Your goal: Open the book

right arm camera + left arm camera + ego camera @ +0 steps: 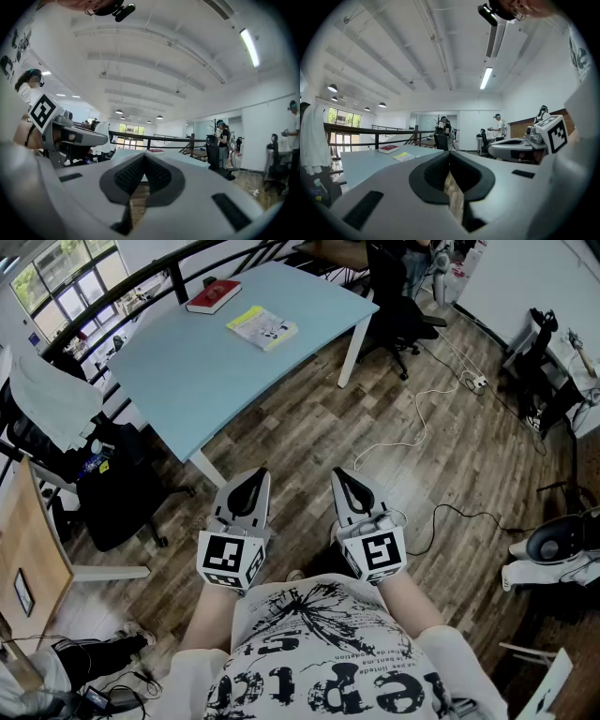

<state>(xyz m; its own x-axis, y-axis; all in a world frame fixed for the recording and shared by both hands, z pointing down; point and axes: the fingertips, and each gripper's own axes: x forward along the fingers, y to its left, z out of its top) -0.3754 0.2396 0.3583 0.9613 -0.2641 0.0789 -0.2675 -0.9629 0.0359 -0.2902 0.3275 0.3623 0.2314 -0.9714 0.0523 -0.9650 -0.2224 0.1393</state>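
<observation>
A red book and a yellow-and-white book lie flat and closed on the pale blue worktop. Both are well ahead of the fingers and a little to their left, with the yellow-and-white one nearer. The left gripper and right gripper are held level, side by side above the wooden floor. Each has its fingers pressed together with nothing between them.

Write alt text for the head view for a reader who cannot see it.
A person holds the left gripper and right gripper side by side above a wood-plank floor, with jaws shut and empty. Ahead stands a pale blue rectangular table carrying a closed red book and a yellow-and-white booklet, both untouched.
</observation>
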